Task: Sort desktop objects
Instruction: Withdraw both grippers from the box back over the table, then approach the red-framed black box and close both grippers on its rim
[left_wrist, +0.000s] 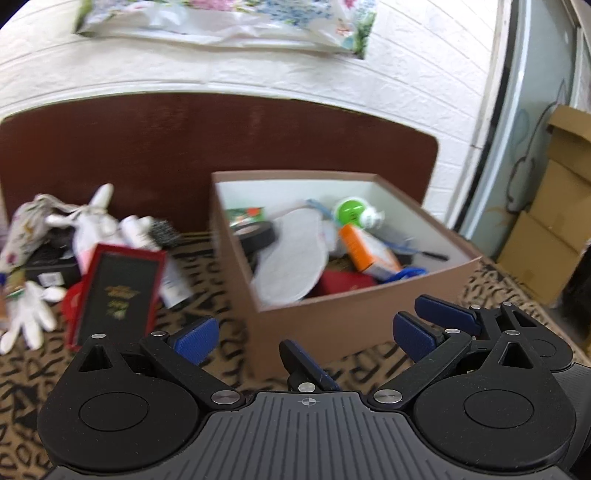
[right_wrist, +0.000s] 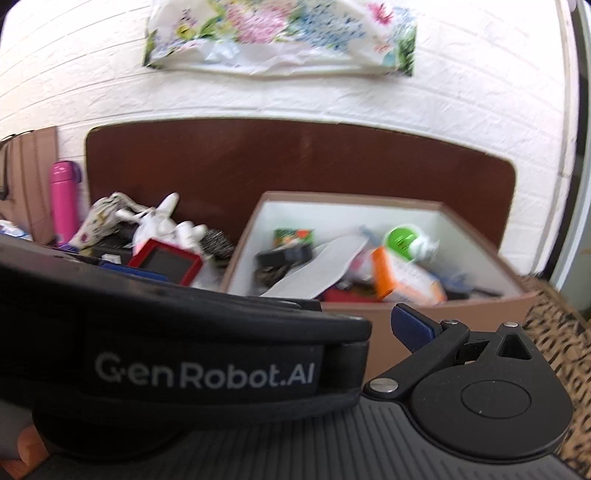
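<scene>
Left fingers (left_wrist: 308, 338) wide apart, empty, box (left_wrist: 332, 317) just ahead, right fingers' (right_wrist: 412, 328) gap hidden, leopard-print table (left_wrist: 192, 325), white brick wall (left_wrist: 406, 74).

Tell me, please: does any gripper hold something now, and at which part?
Nothing is held. The left gripper is open and empty before the brown box; the right gripper beside it also shows nothing between its fingers.
</scene>
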